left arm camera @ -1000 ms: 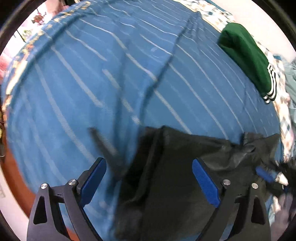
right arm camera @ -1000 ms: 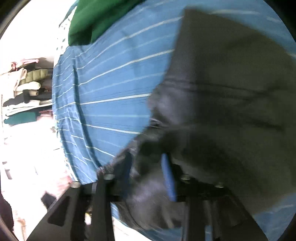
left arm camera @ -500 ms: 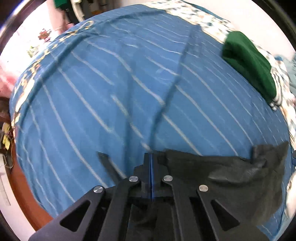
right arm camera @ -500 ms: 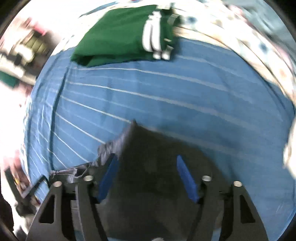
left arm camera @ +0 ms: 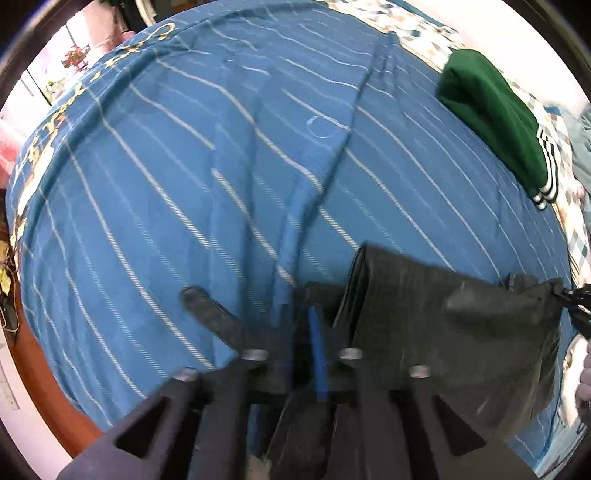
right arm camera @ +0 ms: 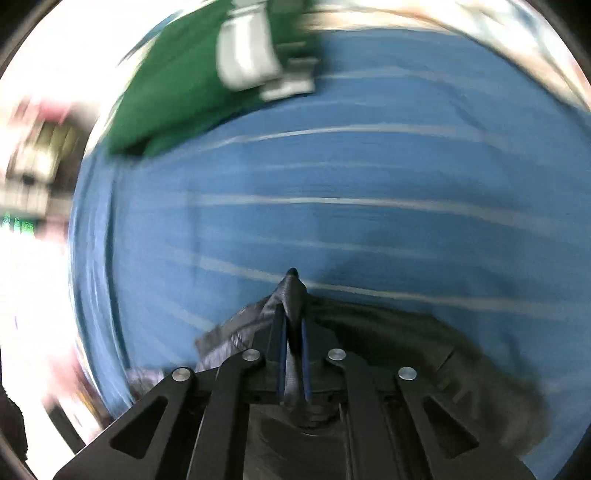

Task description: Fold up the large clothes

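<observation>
A dark grey garment [left arm camera: 454, 325] lies partly folded on the blue striped bedspread [left arm camera: 221, 166], near the bed's front edge. My left gripper [left arm camera: 301, 314] is shut on the garment's left corner, with cloth between its blue pads. My right gripper [right arm camera: 293, 317] is shut on another corner of the garment [right arm camera: 406, 343], with a peak of cloth sticking up between the pads. The right gripper's tip also shows at the far right of the left wrist view [left arm camera: 576, 299], holding the garment's other end. The right wrist view is blurred by motion.
A folded green garment with white stripes [left arm camera: 495, 122] lies at the far right of the bed and shows blurred in the right wrist view [right arm camera: 207, 81]. A patterned sheet [left arm camera: 424, 33] runs along the far edge. The bed's wooden side [left arm camera: 48, 391] is at lower left.
Both grippers went from open to shut on the dark garment. The left closed first, then the right. The right wrist view swung round across the bed.
</observation>
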Available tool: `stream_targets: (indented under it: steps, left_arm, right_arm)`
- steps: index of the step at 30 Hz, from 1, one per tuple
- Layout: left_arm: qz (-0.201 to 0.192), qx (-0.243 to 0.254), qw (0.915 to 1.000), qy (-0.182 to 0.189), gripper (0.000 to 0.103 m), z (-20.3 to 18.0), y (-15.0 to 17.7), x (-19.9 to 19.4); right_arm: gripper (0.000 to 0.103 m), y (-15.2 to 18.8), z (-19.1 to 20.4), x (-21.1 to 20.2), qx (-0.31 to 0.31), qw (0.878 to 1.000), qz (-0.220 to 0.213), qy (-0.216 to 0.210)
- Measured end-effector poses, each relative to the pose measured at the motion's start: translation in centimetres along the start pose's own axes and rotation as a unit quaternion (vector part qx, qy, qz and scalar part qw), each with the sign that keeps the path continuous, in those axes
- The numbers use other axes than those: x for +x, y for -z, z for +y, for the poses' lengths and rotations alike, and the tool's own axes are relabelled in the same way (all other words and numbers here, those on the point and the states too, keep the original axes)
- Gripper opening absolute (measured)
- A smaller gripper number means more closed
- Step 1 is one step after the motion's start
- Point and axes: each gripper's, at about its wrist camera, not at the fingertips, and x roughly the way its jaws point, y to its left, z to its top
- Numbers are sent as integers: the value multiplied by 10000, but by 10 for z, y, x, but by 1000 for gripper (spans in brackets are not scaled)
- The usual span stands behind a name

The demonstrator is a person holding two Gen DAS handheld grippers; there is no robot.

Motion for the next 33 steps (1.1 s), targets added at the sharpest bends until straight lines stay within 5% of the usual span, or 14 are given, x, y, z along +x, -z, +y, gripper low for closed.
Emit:
stream_targets:
  steps: [1, 2, 3, 9, 12, 15, 17, 18, 22, 25, 29, 33]
  left_arm:
    - [-1, 19, 10000, -1, 76, -4, 0, 0]
    - [-29, 43, 10000, 2, 93, -7, -1, 0]
    - [-86, 66, 9999, -7, 98, -9, -1, -3]
    - [-184, 33, 9997, 148, 98, -20, -16, 2]
    - [134, -161, 9977, 643, 98, -26, -25, 23]
    - [614, 56, 9953, 742, 97, -43, -24, 51]
    - [506, 398, 9972, 367, 79, -55, -21, 59]
    - [420, 540, 9975, 149, 59, -59, -18, 59]
    - [27, 896, 9958, 165, 15, -72, -3, 31]
    - [-179, 918, 9955, 153, 11, -76, 8, 4]
    - [-56, 212, 9983, 536, 11, -48, 15, -23]
    - [142, -120, 9980, 601, 12, -34, 23, -6]
  right_arm:
    - [6, -1, -10, 5, 294, 9996, -8, -13]
    - [6, -2, -17, 10, 507, 9987, 2, -40]
    - [6, -3, -26, 20, 785, 9968, 100, -58]
    - [14, -12, 3, 18, -63, 9988, 432, 211]
    - [24, -6, 11, 4, -455, 9977, 435, 238]
    - [33, -1, 8, -4, -530, 9970, 519, 233]
    - [33, 5, 4, -6, -494, 9971, 540, 216]
    - [33, 7, 1, -5, -450, 9974, 544, 167]
    - [33, 13, -6, -3, -293, 9983, 508, -8]
    - [33, 17, -1, -3, -455, 9979, 442, 110]
    - [33, 19, 9, 1, -669, 9964, 464, 240]
    - [33, 21, 18, 7, -778, 9950, 557, 294]
